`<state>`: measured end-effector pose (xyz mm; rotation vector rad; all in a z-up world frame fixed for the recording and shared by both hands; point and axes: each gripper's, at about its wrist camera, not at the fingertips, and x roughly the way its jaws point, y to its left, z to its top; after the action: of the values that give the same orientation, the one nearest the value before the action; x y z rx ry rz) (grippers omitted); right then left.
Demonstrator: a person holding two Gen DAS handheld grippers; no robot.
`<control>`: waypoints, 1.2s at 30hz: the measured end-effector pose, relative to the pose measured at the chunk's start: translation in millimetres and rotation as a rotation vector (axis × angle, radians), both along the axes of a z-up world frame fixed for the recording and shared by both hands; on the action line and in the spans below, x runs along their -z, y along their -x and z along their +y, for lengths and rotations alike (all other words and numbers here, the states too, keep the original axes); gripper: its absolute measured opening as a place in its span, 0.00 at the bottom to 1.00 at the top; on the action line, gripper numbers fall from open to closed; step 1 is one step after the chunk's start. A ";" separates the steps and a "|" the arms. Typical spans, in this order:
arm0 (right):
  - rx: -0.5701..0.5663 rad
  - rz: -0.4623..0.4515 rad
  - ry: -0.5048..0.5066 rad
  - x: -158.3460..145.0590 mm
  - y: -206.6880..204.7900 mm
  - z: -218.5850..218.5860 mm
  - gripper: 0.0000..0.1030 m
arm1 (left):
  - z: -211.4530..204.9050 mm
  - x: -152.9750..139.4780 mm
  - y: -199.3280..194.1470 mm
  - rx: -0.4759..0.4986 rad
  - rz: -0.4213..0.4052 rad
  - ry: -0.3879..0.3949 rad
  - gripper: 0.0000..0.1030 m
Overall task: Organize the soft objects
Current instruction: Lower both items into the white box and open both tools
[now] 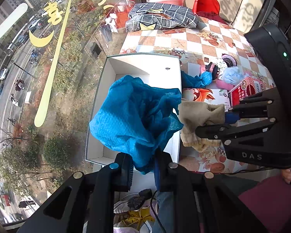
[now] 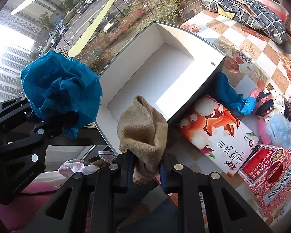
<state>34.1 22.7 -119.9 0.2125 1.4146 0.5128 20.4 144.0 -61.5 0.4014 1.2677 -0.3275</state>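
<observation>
Blue cloth [image 1: 133, 114] hangs over white box [image 1: 108, 71] rim; box interior bare.

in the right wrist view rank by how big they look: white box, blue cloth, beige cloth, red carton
1. white box
2. blue cloth
3. red carton and beige cloth look alike; the cloths hang nearer the camera, so true sizes are unsure.

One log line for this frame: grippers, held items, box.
left gripper: shut on crumpled blue mesh cloth | right gripper: shut on beige knitted cloth | open white cardboard box: empty
</observation>
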 end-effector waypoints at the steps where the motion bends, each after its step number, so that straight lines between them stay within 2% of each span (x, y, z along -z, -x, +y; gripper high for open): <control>1: 0.002 -0.001 0.000 0.0 -0.2 0.1 0.22 | -0.3 0.2 -0.2 0.001 -0.001 -0.001 0.18; 16: 0.028 -0.021 0.003 -1.8 -6.0 1.1 0.22 | 3.2 -1.1 -5.2 0.013 -0.017 0.002 0.18; 23: 0.063 -0.036 0.024 -6.2 -5.6 -7.7 0.22 | 8.0 -1.2 -12.3 -0.011 -0.010 0.037 0.19; 30: 0.126 0.006 0.046 -4.0 -7.7 -20.6 0.22 | 14.3 13.4 -27.4 -0.041 0.032 0.051 0.19; 36: 0.146 0.023 0.056 -8.9 -24.5 -10.0 0.22 | 24.5 33.4 -44.0 -0.075 0.061 0.033 0.19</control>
<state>58.5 12.7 -110.9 0.2748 1.4225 0.3509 64.3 168.5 -94.9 0.3165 1.3318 -0.2983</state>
